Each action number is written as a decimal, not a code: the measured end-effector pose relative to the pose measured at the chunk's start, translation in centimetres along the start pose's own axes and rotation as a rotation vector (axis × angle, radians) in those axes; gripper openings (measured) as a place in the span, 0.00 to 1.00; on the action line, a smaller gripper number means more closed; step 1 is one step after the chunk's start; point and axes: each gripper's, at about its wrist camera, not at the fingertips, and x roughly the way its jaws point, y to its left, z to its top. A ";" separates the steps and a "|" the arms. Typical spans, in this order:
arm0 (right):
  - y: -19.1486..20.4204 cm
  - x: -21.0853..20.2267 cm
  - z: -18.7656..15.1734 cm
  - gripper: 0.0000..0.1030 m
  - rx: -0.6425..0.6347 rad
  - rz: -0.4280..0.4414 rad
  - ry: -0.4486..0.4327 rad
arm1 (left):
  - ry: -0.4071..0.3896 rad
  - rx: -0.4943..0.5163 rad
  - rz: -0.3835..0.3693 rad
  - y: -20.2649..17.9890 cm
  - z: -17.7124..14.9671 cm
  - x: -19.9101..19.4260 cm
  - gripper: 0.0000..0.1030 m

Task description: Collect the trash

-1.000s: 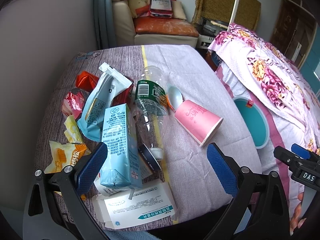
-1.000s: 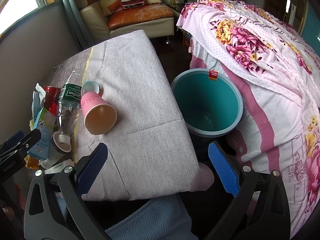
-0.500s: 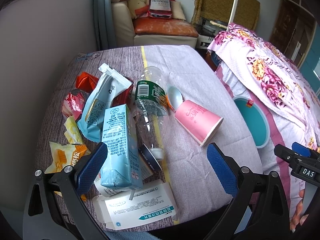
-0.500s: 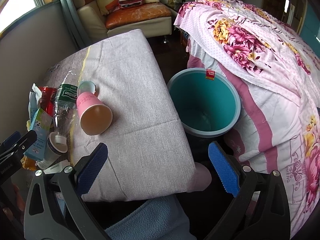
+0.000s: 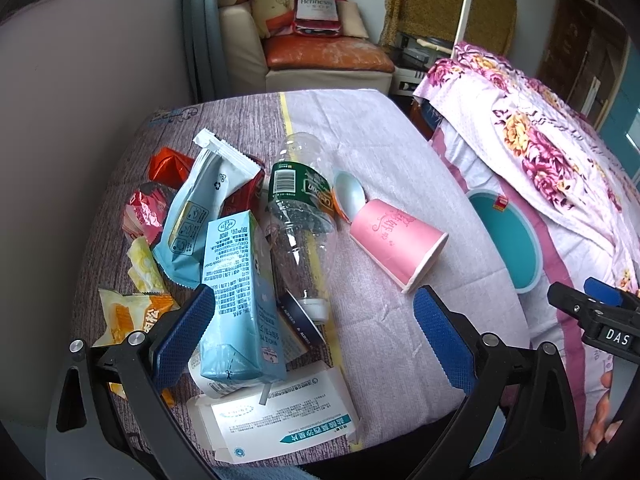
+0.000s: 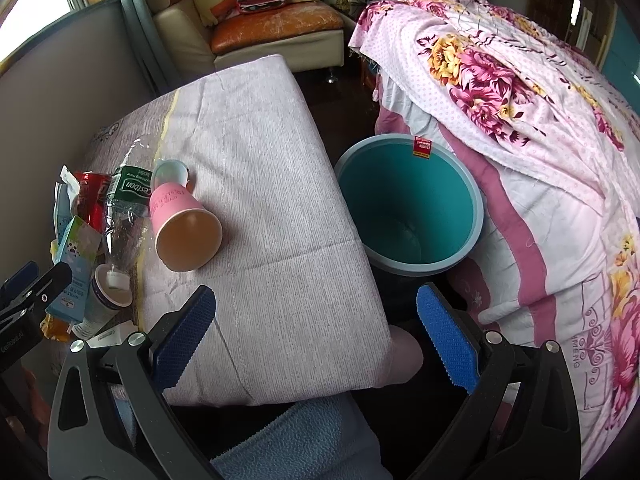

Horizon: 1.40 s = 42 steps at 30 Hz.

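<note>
Nearby: conical pink paper cup (image 5: 394,239), crumpled clear bottle (image 5: 302,224).

Both grippers, left (image 5: 312,336) and right (image 6: 316,338), are built from black arms with silver screws. The fingers (image 5: 182,336) are covered by blue ribbed pads. A white "DAS" label (image 5: 618,337) is seen on the right gripper.

clear crinkled plastic bottle (image 5: 301,236), matt paper cup (image 5: 396,240)
</note>
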 end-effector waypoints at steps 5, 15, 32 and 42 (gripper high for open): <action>0.1 0.6 0.0 0.94 0.000 0.002 0.016 | 0.011 0.010 -0.004 0.0 -0.1 0.5 0.96; 0.2 1.7 1.0 0.94 -0.028 0.022 0.042 | 0.038 0.024 0.003 2.3 1.0 0.7 0.96; 4.8 4.9 5.7 0.94 -0.163 0.161 0.153 | 0.249 -0.104 -0.117 7.5 0.7 6.1 0.40; 12.1 9.8 8.4 0.72 -0.388 0.230 0.304 | 0.238 -0.093 -0.177 8.2 0.5 6.2 0.40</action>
